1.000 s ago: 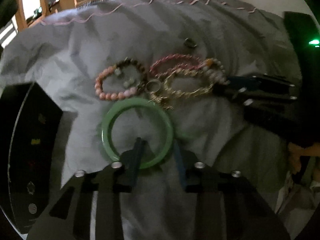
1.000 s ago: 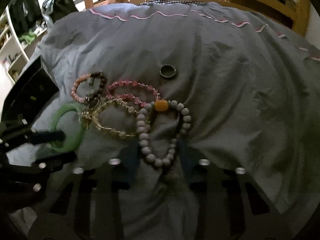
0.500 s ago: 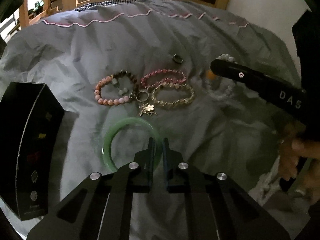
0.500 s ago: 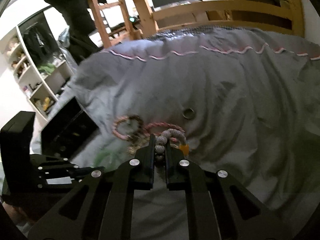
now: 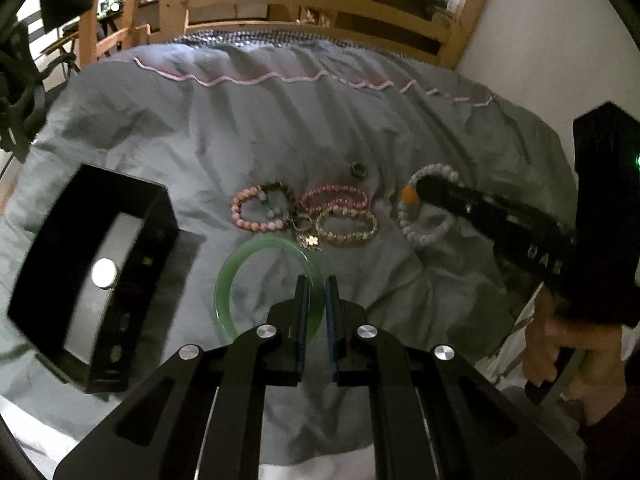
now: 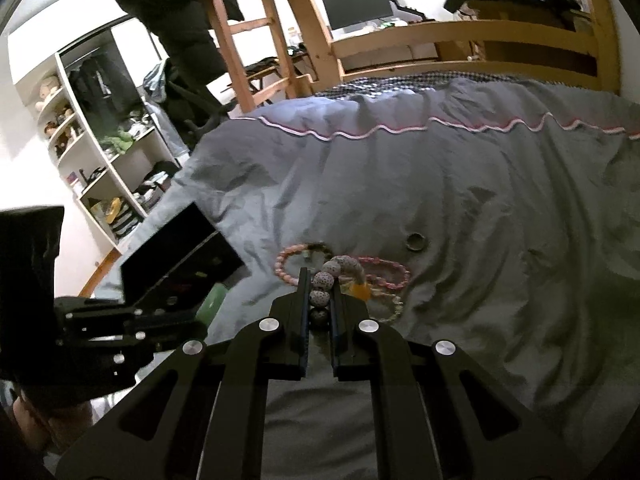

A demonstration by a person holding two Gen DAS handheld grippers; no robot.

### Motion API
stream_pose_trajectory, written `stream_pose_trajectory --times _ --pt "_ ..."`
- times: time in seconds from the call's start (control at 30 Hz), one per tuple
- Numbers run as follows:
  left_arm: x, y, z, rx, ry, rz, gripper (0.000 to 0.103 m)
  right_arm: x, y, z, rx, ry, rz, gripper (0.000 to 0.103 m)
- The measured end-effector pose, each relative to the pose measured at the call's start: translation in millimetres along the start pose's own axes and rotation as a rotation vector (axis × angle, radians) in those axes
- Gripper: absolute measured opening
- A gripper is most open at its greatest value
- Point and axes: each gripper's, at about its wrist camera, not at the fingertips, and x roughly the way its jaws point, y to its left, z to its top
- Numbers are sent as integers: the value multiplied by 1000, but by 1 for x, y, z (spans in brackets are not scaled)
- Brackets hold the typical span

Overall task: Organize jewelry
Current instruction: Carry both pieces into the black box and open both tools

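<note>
The left gripper [image 5: 316, 285] is clamped on the rim of the green bangle [image 5: 240, 280], holding it above the grey duvet [image 5: 280, 128]. The right gripper [image 6: 320, 280] pinches the white beaded bracelet [image 6: 340, 268], whose orange bead [image 6: 359, 290] dangles just beside the fingers. Beyond them, the pink bracelets [image 5: 256, 208] and a small ring [image 5: 359, 169] lie on the duvet. An open black jewelry box [image 5: 96, 264] sits to the left.

Dim bed, bright background, heavy fisheye bend.
Light enters from 12 o'clock behind the wooden bed frame [image 6: 460, 36]; the grey duvet [image 5: 280, 128] lies shadowed, the black box [image 5: 92, 264] at 9 o'clock is motion-blurred, and corners vignette to black.
</note>
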Motion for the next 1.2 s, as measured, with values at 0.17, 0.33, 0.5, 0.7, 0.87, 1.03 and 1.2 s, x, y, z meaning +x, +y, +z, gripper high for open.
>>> stream_pose_trajectory --times 0.17,0.33,0.5,0.7,0.87,1.03,1.2 --pt "-25 12 3 -24 -26 28 8 -6 27 8 -48 -9 17 9" --pt "-38 34 5 -56 -23 90 8 -2 51 17 -96 -9 21 9" --pt "-54 63 10 -107 -52 140 8 14 87 26 -154 8 47 9" --pt "-65 108 11 -199 -59 195 8 47 132 38 -203 27 117 9" --pt "-62 146 8 -296 -34 207 8 81 164 43 -212 61 179 9" --pt "-55 160 5 -355 -8 156 8 123 180 37 -183 132 225 9" --pt "-53 169 3 -387 6 151 10 153 184 29 -152 196 249 9"
